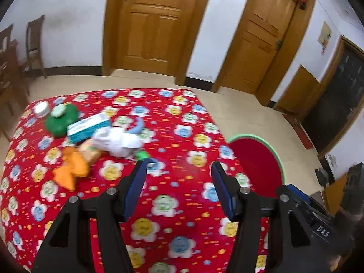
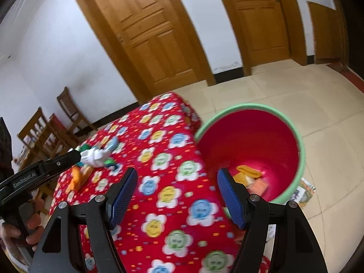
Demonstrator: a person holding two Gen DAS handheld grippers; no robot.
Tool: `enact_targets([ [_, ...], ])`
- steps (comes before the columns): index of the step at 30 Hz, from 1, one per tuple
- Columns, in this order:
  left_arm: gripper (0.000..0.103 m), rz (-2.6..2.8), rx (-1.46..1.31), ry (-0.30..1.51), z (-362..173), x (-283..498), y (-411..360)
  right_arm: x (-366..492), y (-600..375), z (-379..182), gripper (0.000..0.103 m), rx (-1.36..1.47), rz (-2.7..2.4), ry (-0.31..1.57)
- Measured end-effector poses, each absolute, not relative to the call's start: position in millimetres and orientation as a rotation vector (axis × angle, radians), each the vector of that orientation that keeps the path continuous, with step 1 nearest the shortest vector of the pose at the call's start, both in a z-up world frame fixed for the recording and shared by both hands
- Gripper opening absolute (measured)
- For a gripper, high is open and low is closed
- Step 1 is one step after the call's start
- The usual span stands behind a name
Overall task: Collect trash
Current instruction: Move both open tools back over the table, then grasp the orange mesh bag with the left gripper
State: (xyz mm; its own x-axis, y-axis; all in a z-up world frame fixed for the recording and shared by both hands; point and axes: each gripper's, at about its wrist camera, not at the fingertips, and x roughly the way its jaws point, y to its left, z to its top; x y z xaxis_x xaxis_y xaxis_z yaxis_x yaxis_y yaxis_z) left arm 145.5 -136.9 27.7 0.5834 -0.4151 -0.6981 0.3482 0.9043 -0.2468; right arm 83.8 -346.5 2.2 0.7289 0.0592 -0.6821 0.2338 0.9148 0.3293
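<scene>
A pile of trash lies on the red flowered tablecloth (image 1: 177, 195) at the far left: a crumpled white wrapper (image 1: 118, 142), a blue-and-white box (image 1: 87, 127), an orange packet (image 1: 72, 170) and a green lidded container (image 1: 60, 121). My left gripper (image 1: 179, 167) is open and empty, above the cloth to the right of the pile. My right gripper (image 2: 177, 175) is open and empty over the table edge, next to the red bucket (image 2: 250, 134) with a green rim. The bucket holds orange and yellow wrappers (image 2: 248, 175). The white wrapper (image 2: 94, 155) shows in the right wrist view too.
The bucket (image 1: 257, 159) stands on the tiled floor right of the table. A small white jar (image 1: 41, 109) sits at the table's far left corner. Wooden chairs (image 1: 34, 45) stand at the left wall, wooden doors (image 1: 157, 22) behind. Paper litter (image 2: 304, 191) lies on the floor by the bucket.
</scene>
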Motion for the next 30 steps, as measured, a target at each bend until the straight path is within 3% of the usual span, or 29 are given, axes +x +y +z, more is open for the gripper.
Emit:
enact_targets([
  [15, 0.059, -0.252, -0.134, 0.846, 7, 180, -43, 123, -295, 8, 0.074, 0.337, -0.025, 0.767],
  [30, 0.059, -0.207, -0.141, 0.922, -42, 221, -19, 185, -249, -11, 0.074, 0.278, 0.042, 0.836],
])
